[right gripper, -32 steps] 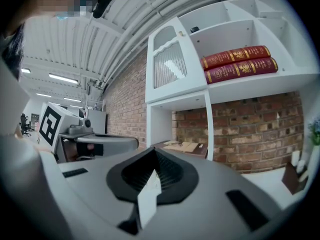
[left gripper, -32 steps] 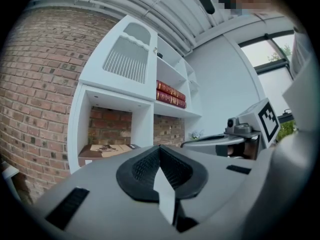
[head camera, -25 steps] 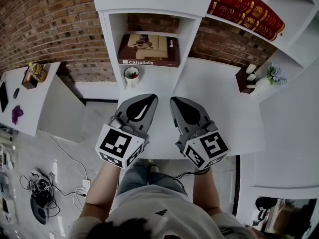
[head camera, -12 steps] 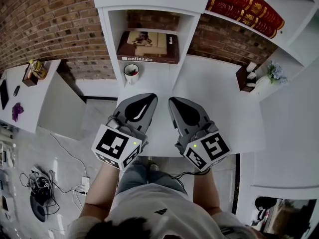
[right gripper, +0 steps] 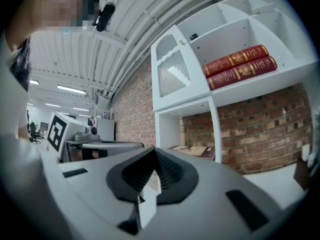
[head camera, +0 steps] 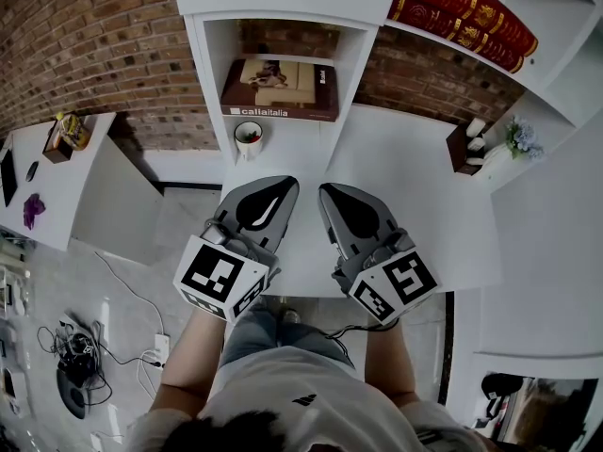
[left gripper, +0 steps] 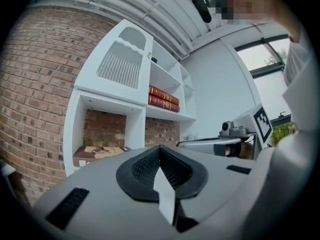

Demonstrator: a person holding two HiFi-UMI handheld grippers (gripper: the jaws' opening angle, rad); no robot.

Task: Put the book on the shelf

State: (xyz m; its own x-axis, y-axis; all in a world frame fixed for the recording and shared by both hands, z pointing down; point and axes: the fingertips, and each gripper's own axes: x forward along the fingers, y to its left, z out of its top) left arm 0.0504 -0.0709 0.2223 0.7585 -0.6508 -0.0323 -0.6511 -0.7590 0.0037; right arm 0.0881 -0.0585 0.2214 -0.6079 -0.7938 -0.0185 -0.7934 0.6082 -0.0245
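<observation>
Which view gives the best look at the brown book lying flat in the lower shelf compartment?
The head view: the brown book shows its cover and spine from above. The left gripper view shows the book nearly edge-on; the right gripper view only a sliver.

Shelf (head camera: 202, 73): white; its low compartment holds a book (head camera: 281, 90) lying flat; a higher board to the right carries two red books (head camera: 466, 12), one on the other.
Table (head camera: 415, 196): white; a mug (head camera: 249, 139) just in front of the shelf; a brown box (head camera: 461, 151) and flowers (head camera: 519, 139) at the far right.
Side table (head camera: 57, 196): a small box (head camera: 66, 137), a purple thing (head camera: 33, 217).
Floor (head camera: 132, 281): tangled cables (head camera: 80, 361).
</observation>
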